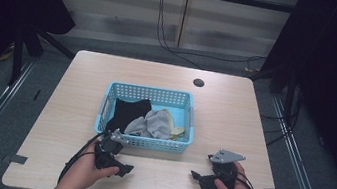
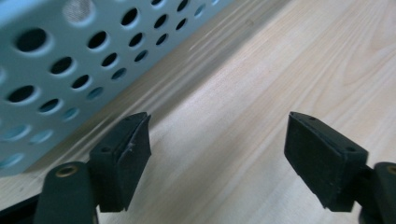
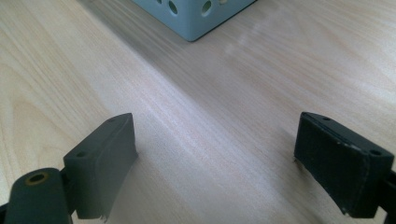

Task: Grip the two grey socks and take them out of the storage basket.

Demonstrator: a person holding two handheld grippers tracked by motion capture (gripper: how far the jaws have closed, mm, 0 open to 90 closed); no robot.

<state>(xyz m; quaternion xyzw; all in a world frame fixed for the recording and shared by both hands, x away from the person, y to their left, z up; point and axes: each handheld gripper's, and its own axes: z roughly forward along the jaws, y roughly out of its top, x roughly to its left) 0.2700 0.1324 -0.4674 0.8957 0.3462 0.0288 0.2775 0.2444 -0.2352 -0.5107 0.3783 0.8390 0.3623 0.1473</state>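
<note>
Desk (image 1: pixel 233 119) evenly lit from overhead, surroundings left & right of it v. dark. Soft shadow on the desk along the basket (image 2: pixel 51 60) wall in left gripper view; pale glare streaks on wood nearby. Basket holes blurred close to lens. Both tool views slightly soft, jaws sharper.

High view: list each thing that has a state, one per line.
Basket: upright, open-topped, holding cloths.
Black cloth: crumpled, in basket.
Grey cloth: crumpled, in basket.
Yellow cloth: mostly buried.
Left gripper: open, empty.
Right gripper: open, empty.
</note>
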